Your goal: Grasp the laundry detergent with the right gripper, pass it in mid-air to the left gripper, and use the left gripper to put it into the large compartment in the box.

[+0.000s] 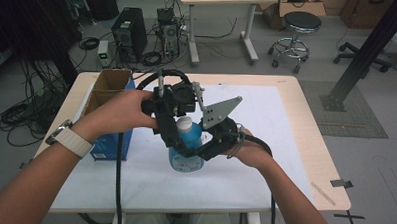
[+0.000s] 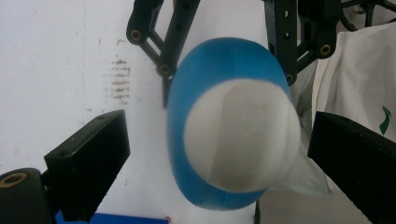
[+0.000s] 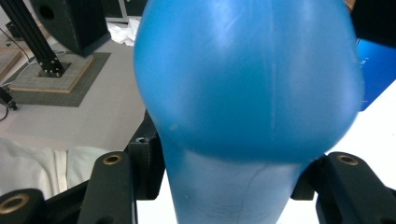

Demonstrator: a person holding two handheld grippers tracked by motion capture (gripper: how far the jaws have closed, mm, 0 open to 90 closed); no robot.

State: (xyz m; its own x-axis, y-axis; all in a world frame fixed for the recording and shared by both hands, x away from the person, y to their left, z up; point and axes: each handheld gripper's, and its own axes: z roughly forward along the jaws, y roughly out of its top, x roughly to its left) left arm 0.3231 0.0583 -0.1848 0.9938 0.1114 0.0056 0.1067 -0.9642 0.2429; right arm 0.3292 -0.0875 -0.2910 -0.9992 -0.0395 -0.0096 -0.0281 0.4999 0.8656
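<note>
Blue plastic bottle with white cap (image 1: 186,141) standing mid-bench | right gripper (image 1: 205,148) clamping its body | left gripper (image 1: 172,122) hovering spread around the white cap (image 2: 240,140) | smooth, probably slippery; gripping low seems safest.

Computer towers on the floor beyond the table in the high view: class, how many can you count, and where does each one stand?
2. A larger black tower stands left, beyond the table's far left corner; a smaller one stands right of it, beside the far desk's leg. Others may be hidden.

Bottle (image 3: 247,79) base cropped (cap (image 2: 240,135) blurred).
</note>
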